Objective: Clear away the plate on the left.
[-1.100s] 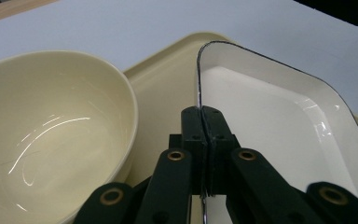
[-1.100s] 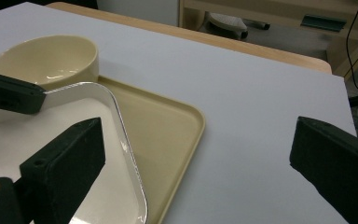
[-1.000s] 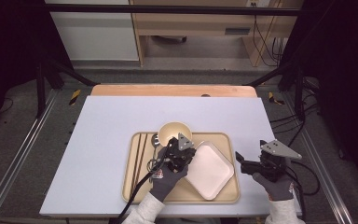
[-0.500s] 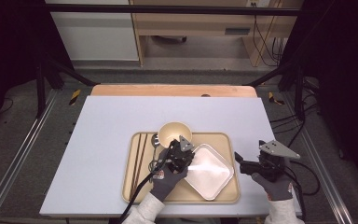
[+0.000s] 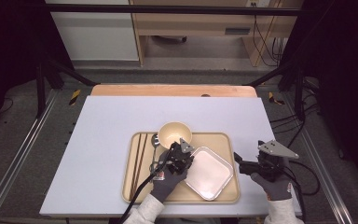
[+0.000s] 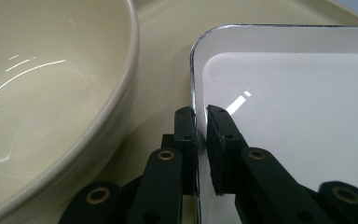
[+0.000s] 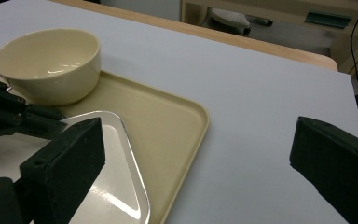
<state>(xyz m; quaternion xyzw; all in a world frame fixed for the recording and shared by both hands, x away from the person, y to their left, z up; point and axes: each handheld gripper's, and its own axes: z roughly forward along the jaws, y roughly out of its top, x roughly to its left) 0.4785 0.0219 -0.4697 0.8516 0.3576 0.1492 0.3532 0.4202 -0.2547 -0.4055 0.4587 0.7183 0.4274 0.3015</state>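
A white square plate [image 5: 209, 172] lies on a beige tray [image 5: 223, 140], beside a cream bowl [image 5: 175, 134]. My left gripper [image 5: 189, 156] is at the plate's near-left corner. In the left gripper view its jaws [image 6: 201, 123] straddle the plate's [image 6: 298, 116] thin rim; they have just been opening, and a slit shows between the rim and the inner pad. The bowl [image 6: 51, 93] stands close on the left. My right gripper [image 5: 238, 164] hovers over the table right of the tray, open wide [image 7: 196, 140], with nothing between its fingers.
A spoon [image 5: 154, 142] and dark chopsticks [image 5: 139, 158] lie on the tray's left part. The white table top [image 5: 121, 121] stretches around the tray, with a wooden edge [image 5: 168, 90] at the back. Black frame posts stand at both sides.
The left hand has shifted slightly at the plate's corner. The right hand has kept still.
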